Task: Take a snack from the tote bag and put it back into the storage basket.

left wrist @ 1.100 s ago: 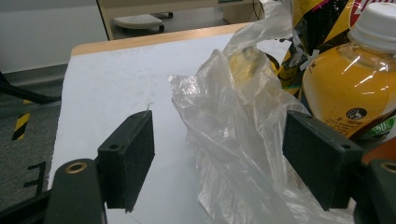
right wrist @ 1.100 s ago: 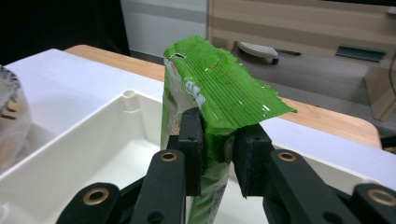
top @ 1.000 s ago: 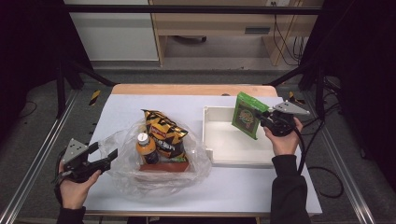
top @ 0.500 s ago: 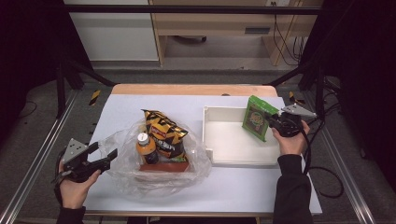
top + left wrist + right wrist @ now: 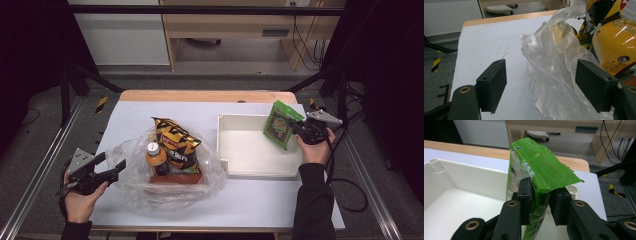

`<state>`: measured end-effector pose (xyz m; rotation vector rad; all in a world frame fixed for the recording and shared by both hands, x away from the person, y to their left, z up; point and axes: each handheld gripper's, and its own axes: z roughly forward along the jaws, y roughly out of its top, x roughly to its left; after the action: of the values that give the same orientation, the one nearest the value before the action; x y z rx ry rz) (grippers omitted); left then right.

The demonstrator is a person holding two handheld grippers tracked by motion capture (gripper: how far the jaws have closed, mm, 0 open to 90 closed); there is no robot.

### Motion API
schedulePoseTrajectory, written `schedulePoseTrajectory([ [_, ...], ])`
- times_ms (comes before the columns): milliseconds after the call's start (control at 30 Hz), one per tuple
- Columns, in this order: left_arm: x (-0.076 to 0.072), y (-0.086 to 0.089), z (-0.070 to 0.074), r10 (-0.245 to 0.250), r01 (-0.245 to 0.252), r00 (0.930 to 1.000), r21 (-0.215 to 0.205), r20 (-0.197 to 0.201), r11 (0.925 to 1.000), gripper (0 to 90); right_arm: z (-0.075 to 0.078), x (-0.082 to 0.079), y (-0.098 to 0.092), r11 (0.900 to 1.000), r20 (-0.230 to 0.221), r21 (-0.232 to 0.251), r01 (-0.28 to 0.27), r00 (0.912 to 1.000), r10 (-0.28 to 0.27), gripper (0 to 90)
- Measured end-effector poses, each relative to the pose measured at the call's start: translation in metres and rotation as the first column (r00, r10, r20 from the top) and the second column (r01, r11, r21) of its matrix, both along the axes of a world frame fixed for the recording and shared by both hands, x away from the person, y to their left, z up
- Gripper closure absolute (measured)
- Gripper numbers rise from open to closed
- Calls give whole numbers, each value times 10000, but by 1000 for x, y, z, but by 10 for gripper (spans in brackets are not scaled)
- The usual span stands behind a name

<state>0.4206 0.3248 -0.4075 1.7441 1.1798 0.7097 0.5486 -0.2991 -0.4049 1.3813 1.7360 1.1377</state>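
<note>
Two black jaws of the right gripper [image 5: 540, 203] pinch the green snack packet [image 5: 536, 173] near its lower end, though they have just been easing apart slightly; the packet stands upright over the right edge of the white tray [image 5: 250, 150]. Right hand [image 5: 312, 145] reaches in from the tray's right side, forearm along the table edge. Left gripper [image 5: 112, 167] rests spread wide beside the clear plastic bag [image 5: 549, 65].

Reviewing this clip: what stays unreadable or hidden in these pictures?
- Green packet: print too small in the high view; in the right gripper view its lower part sits behind the right gripper.
- Red box in the plastic bag: mostly covered by the orange bottle and chip bag.
- Orange bottle: cut off by the frame edge in the left gripper view.
</note>
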Motion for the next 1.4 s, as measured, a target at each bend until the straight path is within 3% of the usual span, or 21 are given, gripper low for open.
schedulePoseTrajectory([
  [200,0,-1,0,-17,17,10000,11,-14,10000,245,0,2,3,9987,-149,-308,415,9990,-419,651],
  [600,1,-1,-2,-38,39,9999,44,-118,10000,245,0,2,1,9930,-285,-232,1158,9928,-1164,402],
  [733,1,-2,-3,-43,44,9999,64,-121,10000,245,1,0,-1,9900,-149,-280,1380,9903,-1384,350],
  [1000,1,-1,-3,-35,36,9999,62,-146,10000,245,4,-4,-6,9876,-45,-130,1565,9877,-1566,293],
  [1200,1,-1,-3,-25,26,9999,47,-145,10000,246,12,-13,-6,9879,278,31,1550,9875,-1550,287],
  [1400,1,-2,-3,-24,25,9999,38,-171,10000,249,17,-24,0,9908,272,-30,1355,9904,-1354,392],
])
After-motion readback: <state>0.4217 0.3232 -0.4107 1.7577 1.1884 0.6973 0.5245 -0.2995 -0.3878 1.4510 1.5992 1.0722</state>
